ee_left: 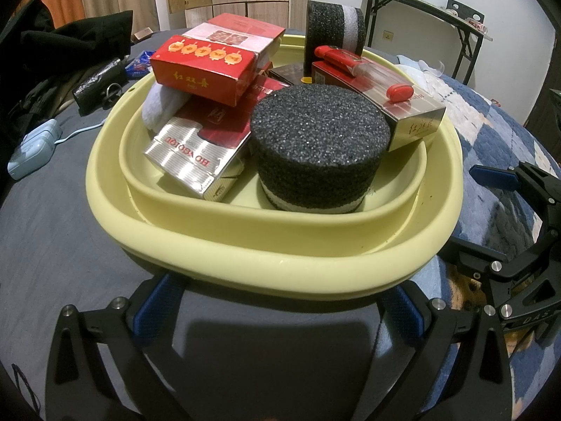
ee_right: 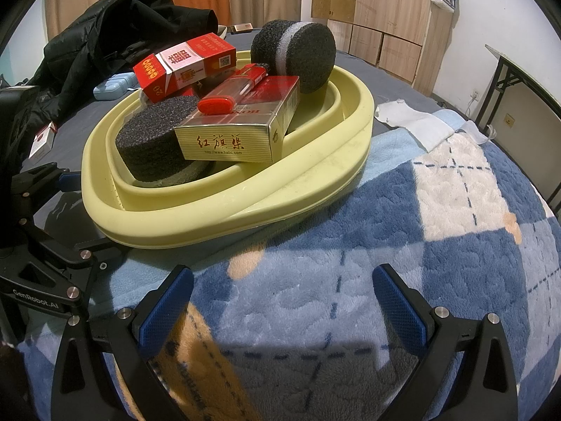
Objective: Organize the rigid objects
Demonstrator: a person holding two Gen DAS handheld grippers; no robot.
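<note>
A pale yellow basin [ee_left: 245, 256] [ee_right: 224, 224] sits on the bed and holds several rigid objects. Inside lie a flat black foam disc [ee_left: 319, 137] [ee_right: 154, 133], an upright black foam disc with a white band [ee_left: 333, 28] [ee_right: 298, 56], a red box with lanterns [ee_left: 207, 66] [ee_right: 182, 66], a red and silver box [ee_left: 196, 154], a silver and red box [ee_left: 396, 105] [ee_right: 231, 133] and a red lighter [ee_left: 364, 70] [ee_right: 238, 87] on top of it. My left gripper [ee_left: 277, 312] is open and empty, just before the basin's near rim. My right gripper [ee_right: 280, 301] is open and empty over the blanket.
A blue and white checked blanket [ee_right: 438, 210] covers the right side, a dark grey sheet [ee_left: 52, 228] the left. Black clothes [ee_right: 115, 24], a light blue case [ee_left: 31, 151] and a small red and white box [ee_right: 42, 144] lie beyond. A folding table [ee_left: 438, 10] stands behind.
</note>
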